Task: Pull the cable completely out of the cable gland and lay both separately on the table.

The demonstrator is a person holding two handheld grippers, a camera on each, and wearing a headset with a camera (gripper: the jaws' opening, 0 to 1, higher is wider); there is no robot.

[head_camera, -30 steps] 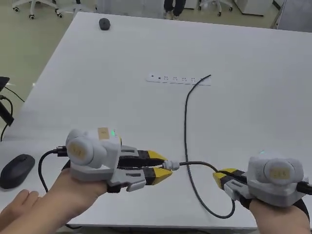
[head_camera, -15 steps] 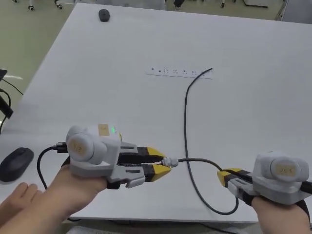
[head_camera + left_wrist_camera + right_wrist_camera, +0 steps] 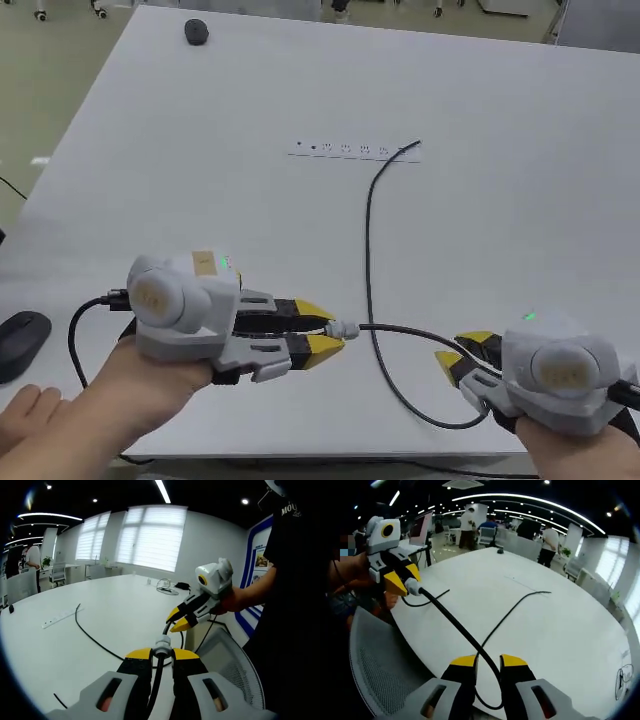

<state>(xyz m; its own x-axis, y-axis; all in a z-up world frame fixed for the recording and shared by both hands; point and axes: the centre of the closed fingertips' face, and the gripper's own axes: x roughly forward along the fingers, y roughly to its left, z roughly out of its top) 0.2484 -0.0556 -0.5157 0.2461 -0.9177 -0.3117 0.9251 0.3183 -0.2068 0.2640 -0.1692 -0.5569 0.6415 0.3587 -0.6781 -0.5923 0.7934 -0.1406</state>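
A small white cable gland (image 3: 340, 328) sits at the tips of my left gripper (image 3: 322, 336), which is shut on it just above the table's near edge. In the left gripper view the gland (image 3: 161, 645) is pinched between the yellow tips, and the cable runs back between the jaws. The black cable (image 3: 367, 230) leaves the gland to the right and passes into my right gripper (image 3: 458, 353), which is shut on it. From there it loops near the table edge and runs up toward the power strip. The right gripper view has the cable (image 3: 455, 622) stretched from its jaws to the gland (image 3: 411, 586).
A white power strip (image 3: 355, 150) lies mid-table by the cable's far end. A black mouse (image 3: 20, 340) rests at the left edge, and a dark round object (image 3: 196, 31) sits at the far end. The white table (image 3: 520, 200) stretches wide. A mesh chair (image 3: 225, 655) stands close behind.
The head camera has shifted a little. Both grippers keep their holds, and the right gripper sits slightly farther from the gland, with a bit more cable between them.
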